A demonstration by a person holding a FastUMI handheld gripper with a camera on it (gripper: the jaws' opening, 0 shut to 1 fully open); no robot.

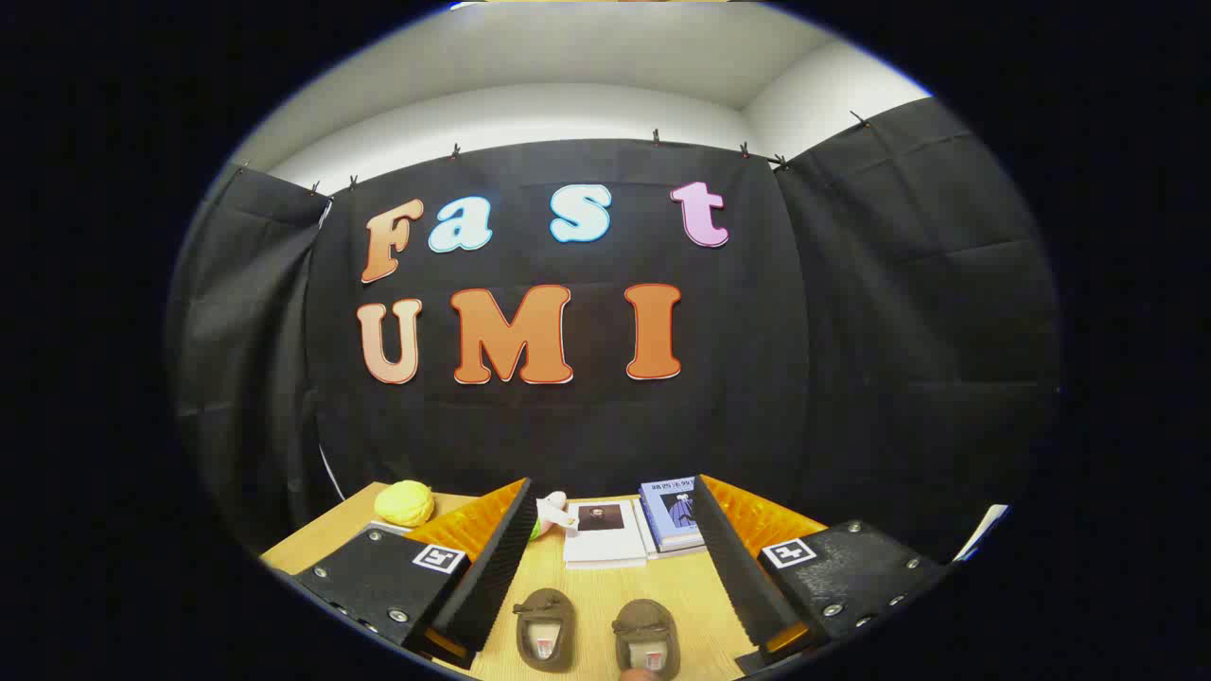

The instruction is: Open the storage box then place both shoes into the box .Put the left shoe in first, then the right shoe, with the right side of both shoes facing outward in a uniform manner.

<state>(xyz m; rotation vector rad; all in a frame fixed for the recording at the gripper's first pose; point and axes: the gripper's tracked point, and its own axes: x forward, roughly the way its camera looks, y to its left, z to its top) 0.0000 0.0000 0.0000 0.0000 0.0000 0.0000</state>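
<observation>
Two brown shoes (594,637), pale wood-grain table (596,586), yellow ball (405,502).

A: What do the shoes look like?

B: Two small brown slipper-style shoes with light insoles that carry a small label. Each has a strap or bow across the top.

A: Where are they?

B: Side by side on the wooden desk (605,591), at its near part, a small gap between them, not touching. The left shoe (546,628) lies a little farther than the right shoe (647,638).

A: How are they posed?

B: Both sit upright on their soles, openings up, toes pointing to the far side, roughly parallel.

A: And the tongs (605,567)?

B: Spread wide, holding nothing; the shoes lie between the two fingers.
</observation>
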